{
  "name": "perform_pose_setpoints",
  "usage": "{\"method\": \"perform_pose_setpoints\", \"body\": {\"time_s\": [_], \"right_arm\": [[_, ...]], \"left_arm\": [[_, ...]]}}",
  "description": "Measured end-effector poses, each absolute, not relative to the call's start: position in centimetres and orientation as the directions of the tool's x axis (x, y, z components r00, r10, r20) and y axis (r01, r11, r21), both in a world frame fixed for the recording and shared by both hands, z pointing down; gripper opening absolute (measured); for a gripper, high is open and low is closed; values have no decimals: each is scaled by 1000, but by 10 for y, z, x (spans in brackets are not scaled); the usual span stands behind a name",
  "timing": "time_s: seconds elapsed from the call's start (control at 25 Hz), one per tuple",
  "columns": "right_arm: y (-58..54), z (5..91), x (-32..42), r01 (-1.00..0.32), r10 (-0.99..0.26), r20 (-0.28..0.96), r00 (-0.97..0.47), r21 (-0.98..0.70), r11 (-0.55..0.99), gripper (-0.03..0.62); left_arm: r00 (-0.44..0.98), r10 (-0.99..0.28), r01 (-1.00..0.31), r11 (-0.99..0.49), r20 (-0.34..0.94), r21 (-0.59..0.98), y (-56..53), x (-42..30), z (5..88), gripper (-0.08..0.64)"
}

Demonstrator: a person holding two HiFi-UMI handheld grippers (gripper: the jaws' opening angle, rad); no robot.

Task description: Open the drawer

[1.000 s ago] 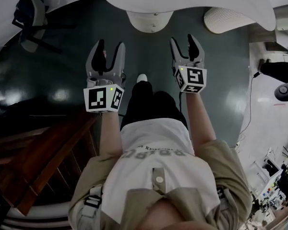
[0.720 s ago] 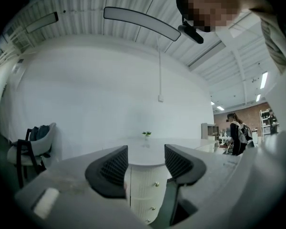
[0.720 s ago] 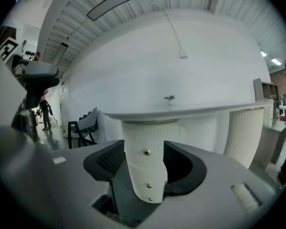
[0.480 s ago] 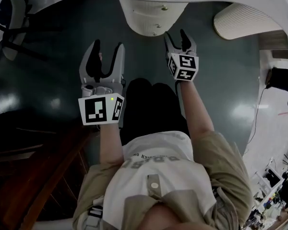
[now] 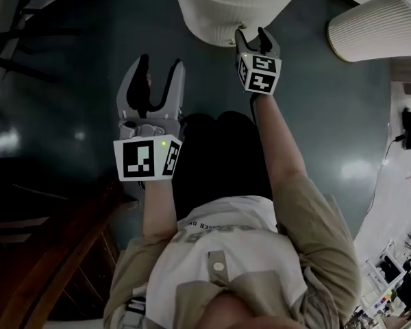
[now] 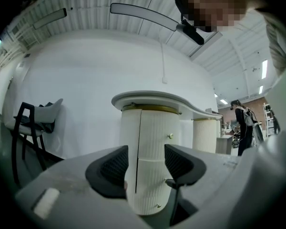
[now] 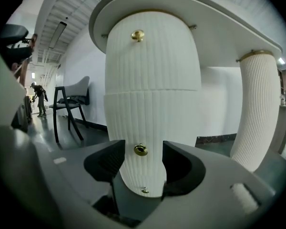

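Lying straight ahead of the right tongs (image 7: pixel 143 163), spread and empty, the round brass knob (image 7: pixel 140 150) of the white ribbed drawer (image 7: pixel 152 118) is framed between its jaws. The left tongs (image 5: pixel 160 74), likewise spread, are held farther back.

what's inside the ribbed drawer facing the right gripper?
Contents hidden: the white ribbed drawer is shut. Only its fluted front and round brass knob show.
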State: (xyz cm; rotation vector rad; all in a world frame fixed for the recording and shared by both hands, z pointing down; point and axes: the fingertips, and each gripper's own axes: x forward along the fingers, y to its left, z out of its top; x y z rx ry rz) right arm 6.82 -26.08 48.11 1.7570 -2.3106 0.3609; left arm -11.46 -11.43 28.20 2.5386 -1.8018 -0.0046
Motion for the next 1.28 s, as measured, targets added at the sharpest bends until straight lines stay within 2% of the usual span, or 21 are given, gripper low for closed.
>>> {"method": "perform_pose_setpoints", "body": {"time_s": [0.24, 0.4, 0.52, 0.84, 1.28], "right_arm": [[-279, 487, 63, -974, -908, 354, -226, -53, 222, 222], [-282, 484, 61, -983, -916, 357, -184, -40, 182, 153], [-283, 483, 59, -985, -916, 363, -171, -35, 169, 130], [-282, 485, 64, -984, -912, 369, -178, -97, 152, 107], [-264, 491, 63, -983, -916, 356, -184, -88, 164, 107]], "left_arm": [[336, -942, -941, -334, 21, 55, -119, -110, 288, 245], [341, -940, -939, -340, 21, 50, -120, -109, 287, 245], [334, -942, -942, -333, 17, 45, -122, -113, 286, 245], [305, -952, -952, -304, 23, 33, -122, -121, 287, 245], [291, -956, -957, -290, 30, 29, -124, -127, 289, 245]]}}
